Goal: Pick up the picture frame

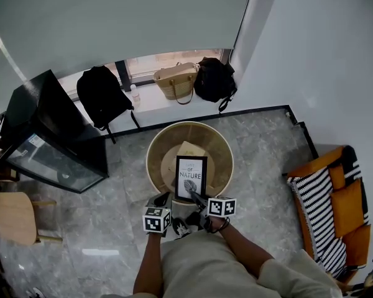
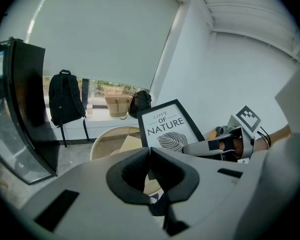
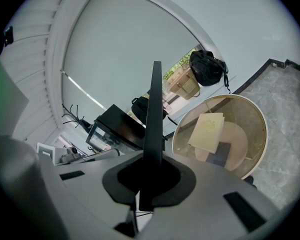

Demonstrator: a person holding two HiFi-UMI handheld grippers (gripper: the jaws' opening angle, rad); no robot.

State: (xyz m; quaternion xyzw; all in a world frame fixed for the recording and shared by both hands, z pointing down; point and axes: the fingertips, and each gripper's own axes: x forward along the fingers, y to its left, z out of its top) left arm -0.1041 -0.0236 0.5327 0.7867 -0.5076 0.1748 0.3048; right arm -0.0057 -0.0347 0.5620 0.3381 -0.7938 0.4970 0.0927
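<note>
Over the round table (image 1: 151, 160), right gripper (image 3: 149, 176) clamps the picture frame (image 1: 191, 177) edgewise; left gripper (image 2: 149, 150) is closed, empty.

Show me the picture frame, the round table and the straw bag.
picture frame (image 1: 191, 172): head view, on the white print inside its black border.
round table (image 1: 148, 160): head view, on its left rim.
straw bag (image 1: 176, 81): head view, on its woven body.

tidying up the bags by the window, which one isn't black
The woven tan bag in the middle. It sits on the sill between the black backpack to the left and the other black bag to the right.
</note>
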